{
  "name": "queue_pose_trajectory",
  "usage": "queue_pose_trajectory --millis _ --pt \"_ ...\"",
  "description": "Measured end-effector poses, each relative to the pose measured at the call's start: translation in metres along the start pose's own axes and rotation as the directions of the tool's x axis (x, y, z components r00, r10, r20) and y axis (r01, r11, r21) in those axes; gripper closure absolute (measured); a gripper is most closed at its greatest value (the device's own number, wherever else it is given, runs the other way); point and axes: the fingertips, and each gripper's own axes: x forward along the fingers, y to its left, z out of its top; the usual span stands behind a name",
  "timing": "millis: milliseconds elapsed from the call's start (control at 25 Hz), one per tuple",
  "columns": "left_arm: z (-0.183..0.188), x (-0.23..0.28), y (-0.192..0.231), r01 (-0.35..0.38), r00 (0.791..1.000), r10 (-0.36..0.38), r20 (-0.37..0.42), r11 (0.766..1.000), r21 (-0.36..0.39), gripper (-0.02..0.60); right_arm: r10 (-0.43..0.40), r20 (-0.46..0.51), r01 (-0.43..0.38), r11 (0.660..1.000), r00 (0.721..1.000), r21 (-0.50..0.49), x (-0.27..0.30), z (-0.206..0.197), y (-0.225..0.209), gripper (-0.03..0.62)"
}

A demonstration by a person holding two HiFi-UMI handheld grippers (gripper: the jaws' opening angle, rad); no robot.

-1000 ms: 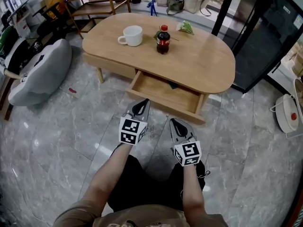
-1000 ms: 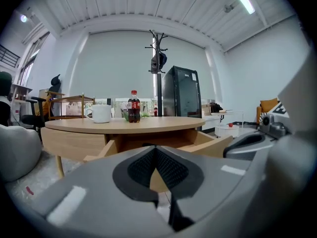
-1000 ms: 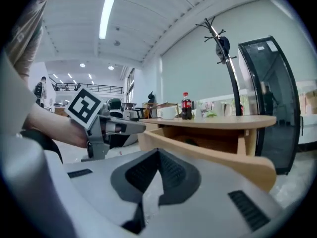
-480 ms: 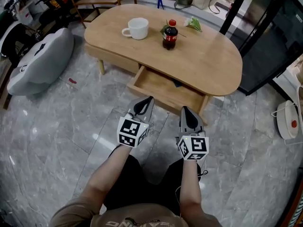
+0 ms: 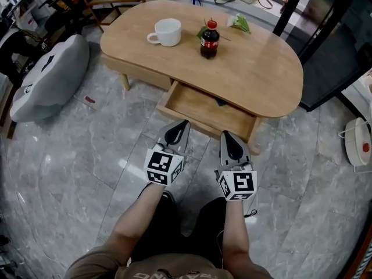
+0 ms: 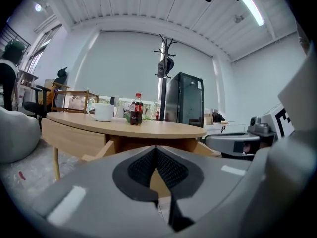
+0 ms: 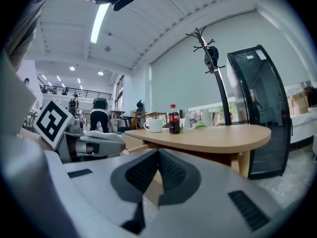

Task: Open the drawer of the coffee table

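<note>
Left gripper [image 5: 182, 124]: jaws together, nothing between them; its own view shows the pads meeting at the tip [image 6: 155, 148] with only wood behind. Right gripper [image 5: 226, 135]: same, jaws closed and empty, pads pressed together [image 7: 158, 152]. They sit side by side, a little apart, over the floor [image 5: 75, 156], pointing roughly level at the table [image 5: 261, 74]. Both are close to the drawer [image 5: 200, 106] front. I can't see either one touching it; the left tip looks nearest. The drawer is pulled well out from under the near edge of the tabletop, with its wooden bottom showing and a small dark item [image 5: 219, 102] at the back, half under the top. So I judge the opening is done: I'm holding nothing because there's nothing left to pull, and the jaws are probably closed just as a rest pose. I can't make out a handle on the front, so I can't tell how it would be gripped. On top, well away from the drawer, are a white mug [image 5: 166, 32], a cola bottle [image 5: 209, 39] standing upright, and a green sprig [image 5: 239, 23] behind it. None of them overhangs the drawer, so the sliding shouldn't disturb them. A grey cushion [image 5: 49, 77] lies on the floor to the left of the table, clear of everything. If more pull were wanted, the drawer looks near full travel, so the risk is it coming out of its runners.
</note>
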Motion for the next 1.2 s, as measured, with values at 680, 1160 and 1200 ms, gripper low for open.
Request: queue_pose_trajectory --millis 680,1160,1200 --pt "0.157 -0.100 -0.047 -0.009 0.991 0.025 -0.131 0.992 0.127 0.591 0.126 -0.126 -0.121 0.991 0.984 0.052 -0.057 0.179 0.050 0.588" --pt "0.359 -0.212 -0.079 -0.062 0.983 0.073 -0.170 0.996 0.071 0.591 0.195 -0.165 -0.175 0.976 0.967 0.126 -0.127 0.400 0.087 0.588" --pt "0.377 -0.216 -0.081 -0.065 0.985 0.075 -0.158 0.995 0.072 0.591 0.205 -0.162 -0.187 0.975 0.965 0.116 -0.132 0.416 0.090 0.588"
